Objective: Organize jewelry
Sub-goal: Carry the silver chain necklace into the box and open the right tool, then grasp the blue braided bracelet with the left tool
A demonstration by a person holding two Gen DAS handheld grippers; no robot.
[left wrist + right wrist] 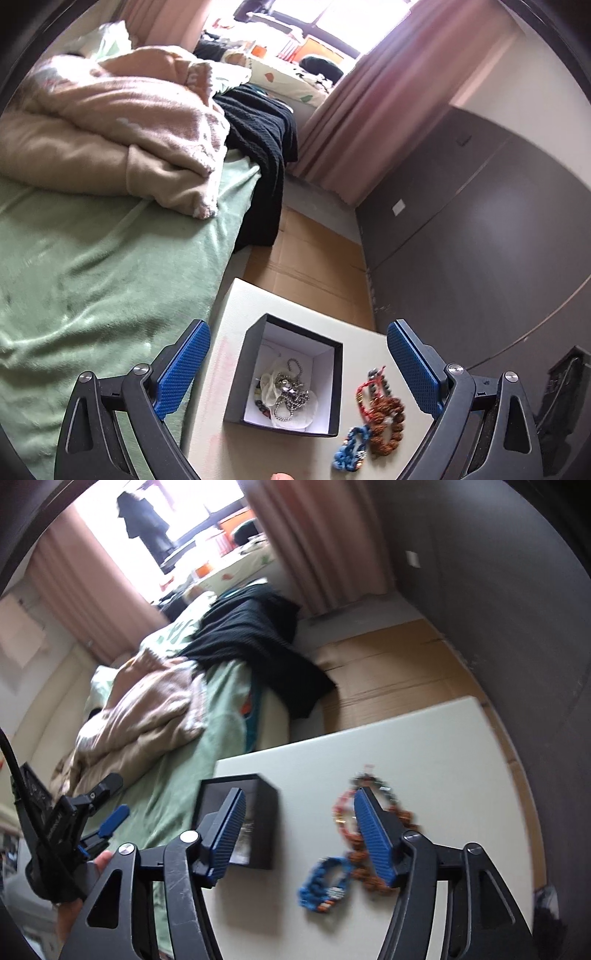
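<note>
A small black box (284, 373) with a white inside stands open on a white table (240, 306); it holds silver chains and beads (286, 397). To its right on the table lie a blue bracelet (351, 448), a brown bead bracelet (386, 421) and a red cord bracelet (369, 387). My left gripper (297, 362) is open and empty above the box. My right gripper (299, 834) is open and empty above the table, between the box (255, 823) and the bracelets: blue (327, 884), brown (369, 875), red (341, 812). The left gripper (110, 823) also shows at the far left there.
A bed with a green sheet (92, 266), a beige blanket (122, 129) and a black garment (262, 147) lies left of the table. Cardboard (306, 254) covers the floor beyond. A dark grey wardrobe (480, 221) stands to the right. Pink curtains (369, 110) hang at the back.
</note>
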